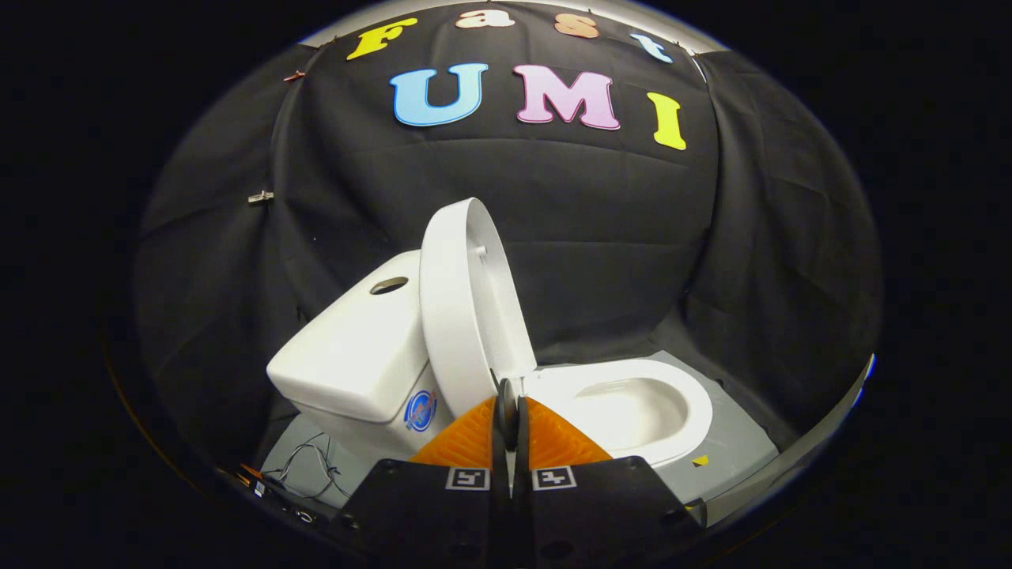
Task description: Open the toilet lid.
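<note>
Between the fingers: almost no gap; the gripper (511, 411) has its two orange fingers (466, 438) pressed nearly flat together, holding nothing
Just ahead: one toilet lid (462, 304), raised upright, leaning back toward the tank, its lower edge near the fingertips
Counts: one toilet bowl (632, 407), one tank (356, 356), one lid
Edges: bowl rim open and uncovered beside the fingers
Room: grey floor panel (739, 438) beyond the bowl, black cloth wall behind

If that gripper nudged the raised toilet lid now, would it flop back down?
Probably not: the lid stands upright, leaning toward the tank, so a nudge should settle it there. It looks rigid, glossy plastic, likely slippery. The gripper is closed, just ahead of the lid's hinge end.
</note>
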Tool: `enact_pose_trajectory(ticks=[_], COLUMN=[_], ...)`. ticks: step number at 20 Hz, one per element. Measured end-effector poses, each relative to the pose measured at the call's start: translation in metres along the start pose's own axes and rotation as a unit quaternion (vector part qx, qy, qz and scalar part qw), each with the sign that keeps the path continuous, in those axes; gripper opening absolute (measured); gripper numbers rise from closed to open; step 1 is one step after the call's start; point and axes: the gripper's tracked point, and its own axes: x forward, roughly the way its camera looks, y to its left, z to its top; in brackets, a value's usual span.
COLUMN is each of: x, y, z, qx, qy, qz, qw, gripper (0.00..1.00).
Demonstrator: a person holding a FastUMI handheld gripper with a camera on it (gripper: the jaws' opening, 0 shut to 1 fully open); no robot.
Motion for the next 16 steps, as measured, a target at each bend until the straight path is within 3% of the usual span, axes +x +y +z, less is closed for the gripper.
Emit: enact_pose_trajectory(ticks=[11,16], x=[0.002,0.000], y=[0.015,0.016], z=[-0.001,0.001], qx=[-0.045,-0.053], qy=[-0.015,-0.021], qz=[-0.014,0.003], qw=[0.999,0.998], gripper=[0.05,0.07])
